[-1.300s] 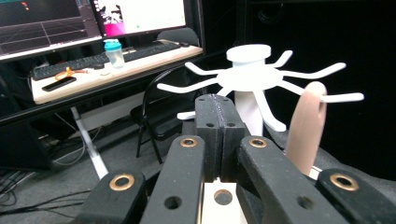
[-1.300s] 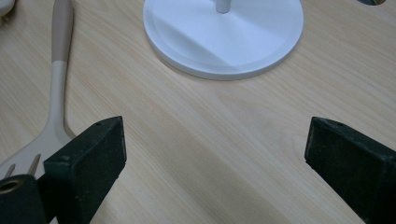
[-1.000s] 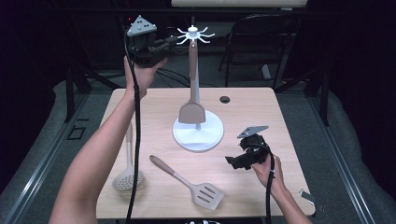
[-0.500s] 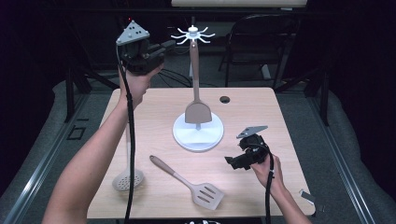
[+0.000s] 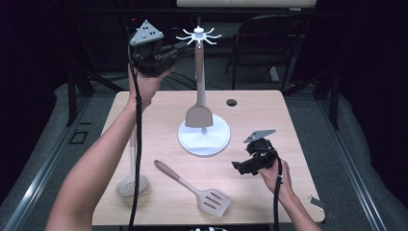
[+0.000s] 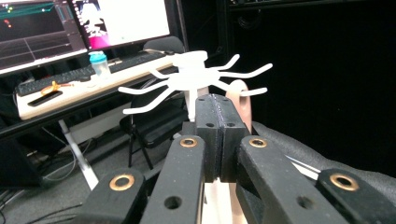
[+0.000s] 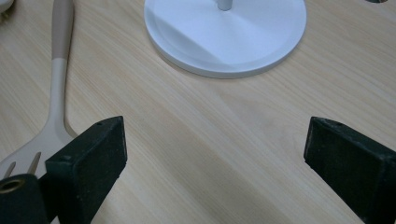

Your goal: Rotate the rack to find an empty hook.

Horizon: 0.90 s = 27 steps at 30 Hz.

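Nearest the person, a slotted spatula (image 5: 199, 190) lies flat on the worktop (image 5: 269, 110), head toward the near edge, brown handle angled up-left; in the right gripper view its handle (image 7: 58, 70) runs along the left side. Left of it a skimmer (image 5: 130, 180) lies flat too, round perforated head near the edge, handle partly under the left forearm. The right hand-held gripper (image 5: 240, 167) rests low at the near right of the worktop, pointing left toward the stand, released: in its own view the right hand-held gripper's jaws stand wide apart over bare wood, nothing between them. Mid-worktop sits the white stand (image 5: 204, 137), round base (image 7: 224, 35) flat on the wood, a post rising to a crown of thin white hooks (image 5: 198, 34). A solid turner (image 5: 199, 91) hangs down the post from the hooks, blade just above the base. A small dark disc (image 5: 232, 102) lies behind the stand. Farthest, the left hand-held gripper (image 5: 180, 47) is raised to hook height, tips pointing at the crown; clenched, pads (image 6: 219, 130) pressed together just below the hooks (image 6: 196, 77), with the turner's handle loop (image 6: 240, 105) right behind them. Cannot tell if anything is pinched between the pads.
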Motion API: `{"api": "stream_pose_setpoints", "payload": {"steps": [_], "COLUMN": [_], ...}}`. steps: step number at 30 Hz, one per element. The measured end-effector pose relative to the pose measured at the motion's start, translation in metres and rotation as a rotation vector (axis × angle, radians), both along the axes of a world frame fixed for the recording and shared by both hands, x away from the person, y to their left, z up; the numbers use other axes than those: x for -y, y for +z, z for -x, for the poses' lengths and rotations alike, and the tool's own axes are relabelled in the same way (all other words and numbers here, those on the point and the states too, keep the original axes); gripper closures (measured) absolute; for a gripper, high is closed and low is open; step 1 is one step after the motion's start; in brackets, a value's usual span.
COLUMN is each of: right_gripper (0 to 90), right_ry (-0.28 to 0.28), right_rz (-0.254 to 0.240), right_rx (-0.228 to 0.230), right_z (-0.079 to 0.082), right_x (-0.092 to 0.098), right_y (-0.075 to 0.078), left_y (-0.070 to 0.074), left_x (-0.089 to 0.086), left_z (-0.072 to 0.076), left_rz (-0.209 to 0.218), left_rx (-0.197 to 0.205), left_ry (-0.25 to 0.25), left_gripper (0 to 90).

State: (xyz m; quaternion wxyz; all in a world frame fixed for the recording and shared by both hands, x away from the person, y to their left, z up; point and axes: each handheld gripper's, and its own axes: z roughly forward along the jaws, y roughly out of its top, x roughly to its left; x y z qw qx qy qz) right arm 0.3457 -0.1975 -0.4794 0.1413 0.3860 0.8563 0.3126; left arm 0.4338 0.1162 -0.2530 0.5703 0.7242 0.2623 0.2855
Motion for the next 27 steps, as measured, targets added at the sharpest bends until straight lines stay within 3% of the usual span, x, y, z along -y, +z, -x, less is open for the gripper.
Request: {"api": "stream_pose_setpoints", "payload": {"steps": [27], "right_gripper": [5.4], "right_ry": [0.007], "right_rz": [0.002], "right_rx": [0.0], "right_z": [0.0], "right_x": [-0.001], "right_y": [0.0], "left_y": [0.0], "left_x": [-0.002], "left_z": [-0.016], "left_rz": [0.006], "left_rx": [-0.018], "left_ry": [0.054], "left_gripper": [90.0]}}
